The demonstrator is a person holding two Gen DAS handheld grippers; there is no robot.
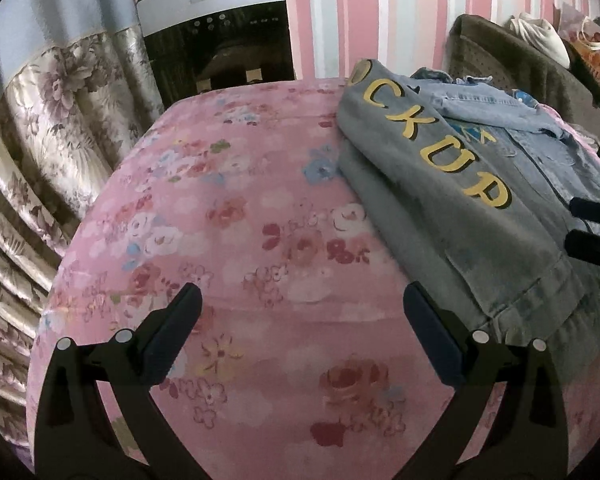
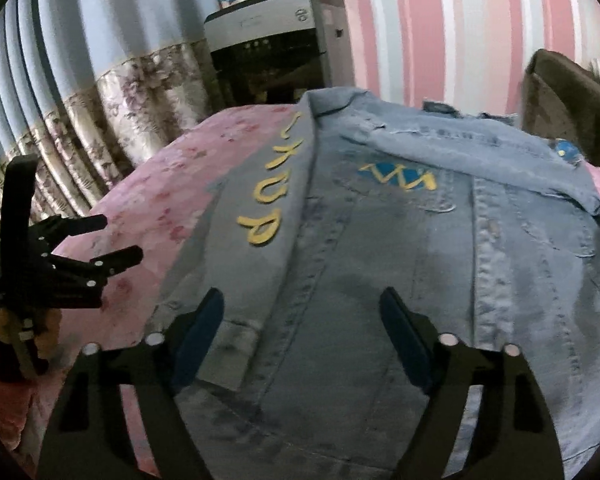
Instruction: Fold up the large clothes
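Observation:
A light blue denim jacket lies on a bed with a pink floral sheet. Its left sleeve with yellow letters is folded over the body. My left gripper is open and empty, over bare sheet just left of the jacket's hem. My right gripper is open and empty, hovering above the lower part of the jacket. The left gripper also shows at the left edge of the right wrist view, and the right gripper's fingers show at the right edge of the left wrist view.
A water dispenser stands behind the bed against a pink striped wall. Floral curtains hang on the left. A brown headboard or chair with bags on it stands at the far right.

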